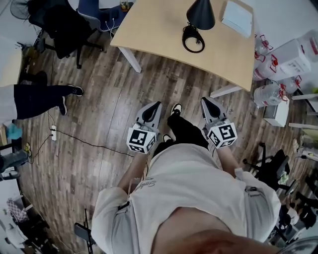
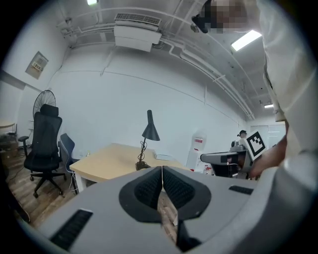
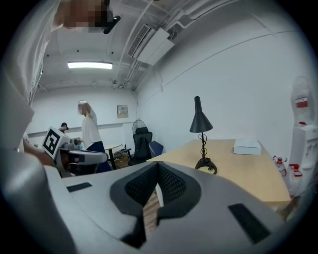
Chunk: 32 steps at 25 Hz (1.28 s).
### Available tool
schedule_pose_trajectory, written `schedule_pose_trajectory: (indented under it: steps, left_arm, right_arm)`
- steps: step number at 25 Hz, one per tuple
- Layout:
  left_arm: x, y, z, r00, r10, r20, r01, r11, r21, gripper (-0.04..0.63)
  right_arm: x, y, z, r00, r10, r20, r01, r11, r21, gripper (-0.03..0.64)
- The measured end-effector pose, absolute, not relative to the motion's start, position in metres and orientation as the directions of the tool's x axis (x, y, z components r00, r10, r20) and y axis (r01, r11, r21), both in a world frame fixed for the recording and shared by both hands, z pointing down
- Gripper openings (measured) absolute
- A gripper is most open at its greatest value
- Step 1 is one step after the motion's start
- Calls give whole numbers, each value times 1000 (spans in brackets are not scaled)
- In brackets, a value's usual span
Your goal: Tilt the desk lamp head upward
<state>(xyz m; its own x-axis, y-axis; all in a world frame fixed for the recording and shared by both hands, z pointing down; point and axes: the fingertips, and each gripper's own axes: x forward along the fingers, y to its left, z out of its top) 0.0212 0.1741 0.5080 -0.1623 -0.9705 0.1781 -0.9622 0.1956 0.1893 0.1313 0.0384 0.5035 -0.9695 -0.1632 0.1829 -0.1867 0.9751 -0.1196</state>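
Note:
The black desk lamp stands on the light wooden table (image 1: 164,30), its cone head (image 1: 200,14) pointing down above a ring-shaped base (image 1: 193,39). My left gripper (image 1: 157,104) and right gripper (image 1: 203,100) are held side by side over the floor, well short of the table, both shut with nothing in them. In the left gripper view the lamp (image 2: 150,130) rises beyond the closed jaws of that gripper (image 2: 162,169). In the right gripper view the lamp (image 3: 200,122) stands to the right of that gripper's closed jaws (image 3: 158,166).
A white box (image 1: 238,18) lies on the table right of the lamp. A black office chair (image 1: 64,30) stands at the far left of the table. Water bottles (image 1: 268,94) cluster at the right. Another person's leg (image 1: 39,96) and a power strip (image 1: 53,132) with its cable are on the left.

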Motion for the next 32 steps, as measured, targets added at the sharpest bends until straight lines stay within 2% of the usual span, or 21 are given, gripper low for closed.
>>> schedule_pose_trajectory:
  steps: [9,17,24,32]
  left_arm:
    - [-65,101,499,-198,-954,226,-964,231,131,15]
    - [-127,14,460,-172,-974,146,-976,188,106,15]
    - [-142,-26,468,-113,-982,150,-982,133,131,15]
    - [-159,-59,481,-12,-979,204,-986,45,160,15]
  right_arm:
    - [34,-37,512,-983,-124,134,-141,982,-129,-6]
    - [-22,-108,486,-985,-154,76,-160,984,-84,-6]
    - [-28,-149,489,-972,-221,80,-226,972,-69,-6]
    - [-28,-163,508,-948,-265,176,-288,950,-118,-6]
